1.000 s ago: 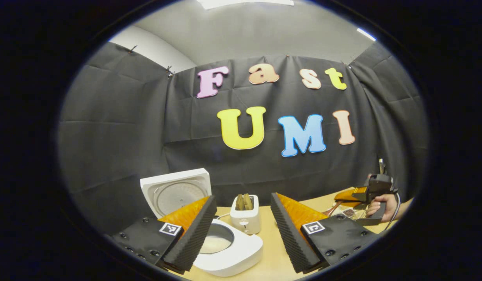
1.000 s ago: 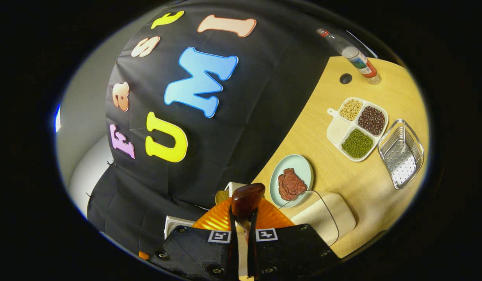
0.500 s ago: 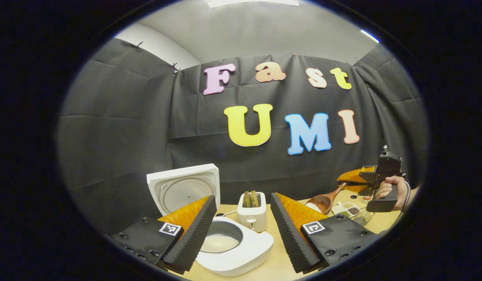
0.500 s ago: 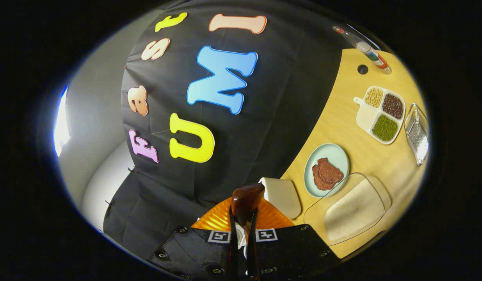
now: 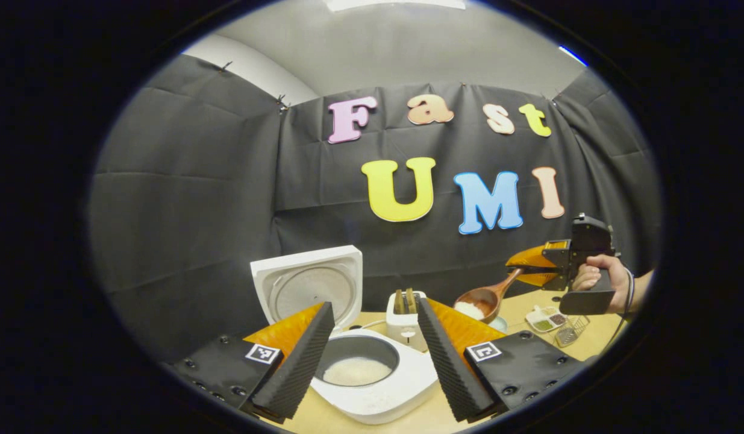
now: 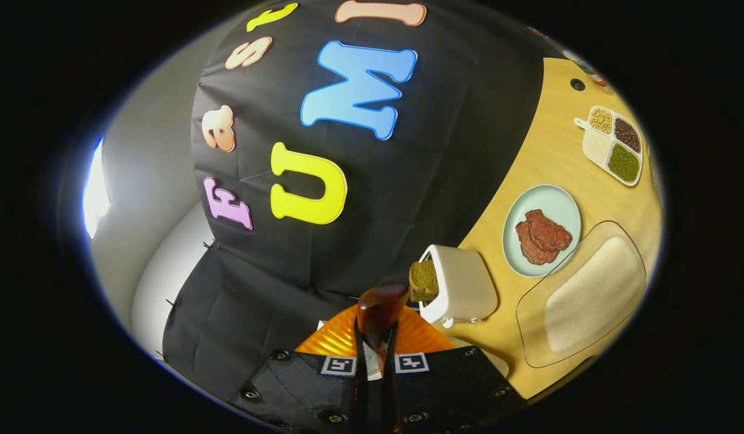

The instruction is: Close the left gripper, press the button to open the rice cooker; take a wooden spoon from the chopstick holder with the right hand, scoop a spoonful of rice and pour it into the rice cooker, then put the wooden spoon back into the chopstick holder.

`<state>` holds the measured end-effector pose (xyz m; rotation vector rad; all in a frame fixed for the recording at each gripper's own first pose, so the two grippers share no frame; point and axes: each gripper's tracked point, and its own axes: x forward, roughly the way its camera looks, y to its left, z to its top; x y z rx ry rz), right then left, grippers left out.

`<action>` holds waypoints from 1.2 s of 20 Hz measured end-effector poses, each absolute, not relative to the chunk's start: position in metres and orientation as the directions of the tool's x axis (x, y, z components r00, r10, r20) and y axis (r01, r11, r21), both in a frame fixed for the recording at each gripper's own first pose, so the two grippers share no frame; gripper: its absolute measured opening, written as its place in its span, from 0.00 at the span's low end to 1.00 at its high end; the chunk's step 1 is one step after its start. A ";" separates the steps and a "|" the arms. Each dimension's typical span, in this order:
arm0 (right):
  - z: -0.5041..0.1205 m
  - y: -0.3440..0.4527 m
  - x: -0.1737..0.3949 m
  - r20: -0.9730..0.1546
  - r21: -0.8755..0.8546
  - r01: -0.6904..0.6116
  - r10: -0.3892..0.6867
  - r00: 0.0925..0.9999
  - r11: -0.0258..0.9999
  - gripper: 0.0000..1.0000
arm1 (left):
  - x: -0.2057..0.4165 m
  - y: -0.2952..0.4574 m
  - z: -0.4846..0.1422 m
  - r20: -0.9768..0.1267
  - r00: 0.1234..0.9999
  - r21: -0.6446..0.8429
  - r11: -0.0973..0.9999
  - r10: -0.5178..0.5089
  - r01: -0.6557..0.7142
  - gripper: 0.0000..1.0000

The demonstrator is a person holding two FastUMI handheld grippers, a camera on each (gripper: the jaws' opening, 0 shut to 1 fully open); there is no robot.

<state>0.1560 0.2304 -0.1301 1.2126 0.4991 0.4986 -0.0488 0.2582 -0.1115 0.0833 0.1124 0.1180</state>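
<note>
In the left gripper view the rice cooker (image 5: pixel 372 377) sits just ahead of the left gripper (image 5: pixel 372 355), lid tipped up, white rice showing in the pot between the two fingers, which stand wide apart and hold nothing. Just past the right fingertip stands a white toaster (image 5: pixel 405 313) with bread in its slots. Further to that gripper's right, well off the table, the wooden spoon (image 5: pixel 483 298) hangs with a mound of rice in its bowl; the right gripper (image 5: pixel 531 268), held in a hand (image 5: pixel 594 278), is clamped on its handle. In the right gripper view the handle end shows squeezed between that gripper's closed fingers (image 6: pixel 359 361). The step in hand looks like carrying the load over to the pot: it would go best with the bowl kept level until it is above the opening, passing over the toaster, and only then tipped. The table (image 5: pixel 528 304) is pale wood; beyond the spoon lie a divided dish of beans and grains (image 6: pixel 614 144), a pale green plate (image 6: pixel 543 199) with something dark red on it, and a clear tray (image 6: pixel 582 295). Black cloth walls the booth.
</note>
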 end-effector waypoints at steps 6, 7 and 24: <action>-0.128 0.282 0.159 -0.113 0.939 -0.135 0.653 0.749 0.317 0.09 | -0.059 0.286 -0.118 -0.118 0.982 0.080 0.987 0.151 -0.142 0.97; -0.129 0.291 0.160 -0.121 0.934 -0.139 0.659 0.742 0.328 0.09 | -0.059 0.290 -0.119 -0.118 0.981 0.078 0.986 0.157 -0.148 0.97; -0.163 0.445 0.169 -0.268 0.690 -0.406 0.733 0.625 0.598 0.09 | -0.089 0.323 -0.145 -0.157 0.965 0.038 0.978 0.209 -0.206 0.95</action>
